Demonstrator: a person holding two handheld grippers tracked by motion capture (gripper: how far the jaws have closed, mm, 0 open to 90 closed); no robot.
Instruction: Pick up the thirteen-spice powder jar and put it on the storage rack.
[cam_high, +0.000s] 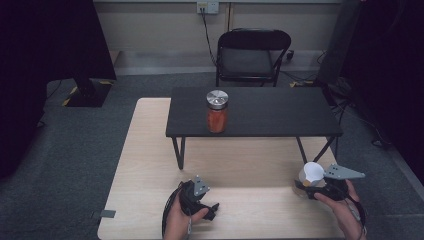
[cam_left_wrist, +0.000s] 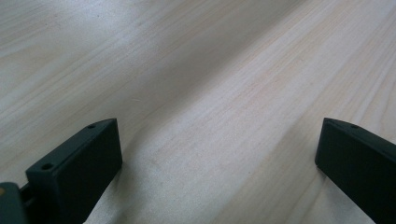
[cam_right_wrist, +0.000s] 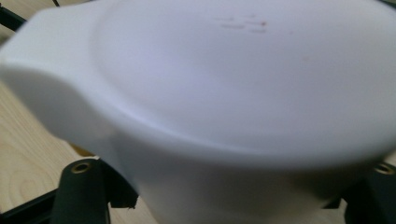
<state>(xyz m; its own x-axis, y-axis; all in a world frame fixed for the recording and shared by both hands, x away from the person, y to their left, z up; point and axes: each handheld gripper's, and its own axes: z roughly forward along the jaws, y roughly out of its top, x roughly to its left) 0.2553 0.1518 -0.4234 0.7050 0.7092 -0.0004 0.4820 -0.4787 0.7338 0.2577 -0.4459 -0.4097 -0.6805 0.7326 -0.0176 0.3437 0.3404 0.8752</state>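
The person's right gripper (cam_high: 311, 186) sits near the right front corner of the pale wooden table (cam_high: 150, 150), its jaws closed in on a small container with a white lid (cam_high: 311, 173); in the high view the white lid faces up and slightly toward the left, with a bit of something yellowish low on its side. From the right gripper view the white lid (cam_right_wrist: 243, 84) looms very close and blurred, its little tab sticking out at the left, and the two black jaws stand hard against its lower sides, so the container is pinched between them. The left gripper (cam_high: 209, 210) rests low over the front of the table, well apart from the container, and its own view looks down on bare wood grain (cam_left_wrist: 196, 93) with the jaws spread wide and nothing between them. Farther back, a small black table (cam_high: 280, 112) stands on the wooden one, and on it stands a jar (cam_high: 217, 111) with orange-red contents and a silver lid, upright. Beyond that a black folding chair (cam_high: 250, 57) stands on the grey floor
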